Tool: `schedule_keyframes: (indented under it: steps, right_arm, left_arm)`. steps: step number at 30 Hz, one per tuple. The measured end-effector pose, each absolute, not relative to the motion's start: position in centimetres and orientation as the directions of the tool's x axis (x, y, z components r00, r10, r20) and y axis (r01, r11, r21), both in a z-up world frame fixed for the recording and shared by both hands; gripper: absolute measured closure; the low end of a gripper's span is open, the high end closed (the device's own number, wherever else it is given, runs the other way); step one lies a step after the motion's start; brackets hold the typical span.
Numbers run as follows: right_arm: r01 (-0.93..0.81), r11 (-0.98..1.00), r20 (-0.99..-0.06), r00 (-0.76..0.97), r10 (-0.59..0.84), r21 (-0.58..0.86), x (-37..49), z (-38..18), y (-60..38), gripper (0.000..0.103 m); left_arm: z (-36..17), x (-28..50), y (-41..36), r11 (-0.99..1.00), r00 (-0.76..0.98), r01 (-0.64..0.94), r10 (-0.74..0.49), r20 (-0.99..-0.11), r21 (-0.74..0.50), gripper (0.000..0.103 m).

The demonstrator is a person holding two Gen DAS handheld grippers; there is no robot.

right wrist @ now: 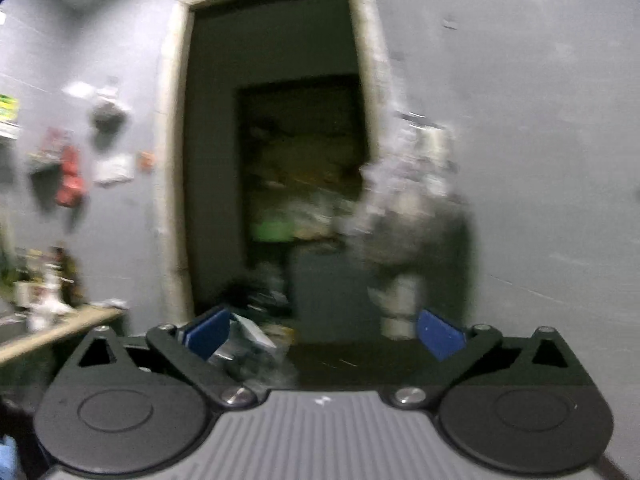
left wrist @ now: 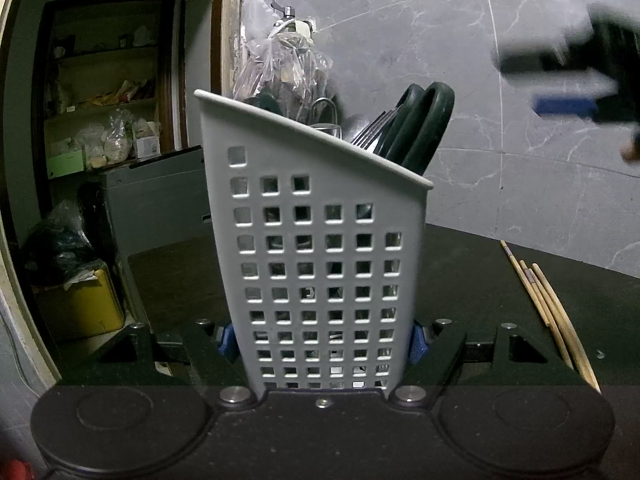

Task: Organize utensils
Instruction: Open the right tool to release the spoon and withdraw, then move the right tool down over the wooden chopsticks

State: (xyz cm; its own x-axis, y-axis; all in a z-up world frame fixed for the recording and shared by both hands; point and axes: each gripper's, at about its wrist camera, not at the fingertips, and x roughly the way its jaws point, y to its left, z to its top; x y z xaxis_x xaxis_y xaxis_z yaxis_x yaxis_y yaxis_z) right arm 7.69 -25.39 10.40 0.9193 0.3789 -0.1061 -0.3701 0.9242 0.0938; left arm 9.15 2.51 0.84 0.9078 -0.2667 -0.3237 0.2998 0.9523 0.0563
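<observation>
A dark table [left wrist: 480,264] stands against a grey marble-patterned wall [left wrist: 400,32], with an open doorway [left wrist: 108,80] to the left leading into a cluttered storeroom. Near the table's front edge, roughly at its middle, stands the utensil holder [left wrist: 320,256], a tall grey plastic caddy full of square holes, its rim slanting down toward the right. The left gripper [left wrist: 320,340] is clamped on its lower part, one blue pad pressed against each side wall, keeping it upright.

Sticking up out of the holder at its lower, right-hand side are the dark green loops of a pair of scissors [left wrist: 424,128], and just beside them the tines of some forks [left wrist: 372,136]. Behind the holder a clear plastic bag [left wrist: 280,64] hangs at the wall.

The right gripper [right wrist: 324,334] is up in the air to the right of the holder, well apart from it and badly blurred; its jaws stand wide and nothing is between the blue pads.

Toward the table's right edge lie several wooden chopsticks [left wrist: 548,304], bunched together and running toward the front edge.
</observation>
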Motion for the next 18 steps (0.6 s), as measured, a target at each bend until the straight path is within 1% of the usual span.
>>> schedule_keyframes:
  steps: [2,5,10,14,18]
  right_arm:
    - [-0.293,0.954,-0.177,0.937,0.301,0.069,7.6,9.4,-26.8,0.0]
    - [-0.217,0.975,-0.275,0.936,0.222,0.047,7.3,7.6,-28.0,0.0]
    - [-0.175,0.984,-0.429,0.887,0.169,0.027,6.6,4.7,-28.5,0.0]
    - [-0.173,0.984,-0.542,0.825,0.161,0.029,6.7,2.6,-28.5,0.0]
    - [-0.135,0.991,-0.595,0.794,0.122,0.024,6.5,1.2,-28.7,0.0]
  left_arm:
    - [0.9,9.2,2.5,0.952,0.908,0.3,-0.267,-0.323,0.056,0.027]
    - [0.9,9.1,2.6,0.952,0.908,0.3,-0.267,-0.324,0.056,0.027]
    - [0.9,9.2,2.5,0.952,0.908,0.299,-0.266,-0.323,0.057,0.027]
    - [0.9,9.1,2.6,0.952,0.908,0.3,-0.267,-0.323,0.056,0.027]
    - [0.9,9.2,2.6,0.952,0.908,0.299,-0.266,-0.323,0.057,0.027]
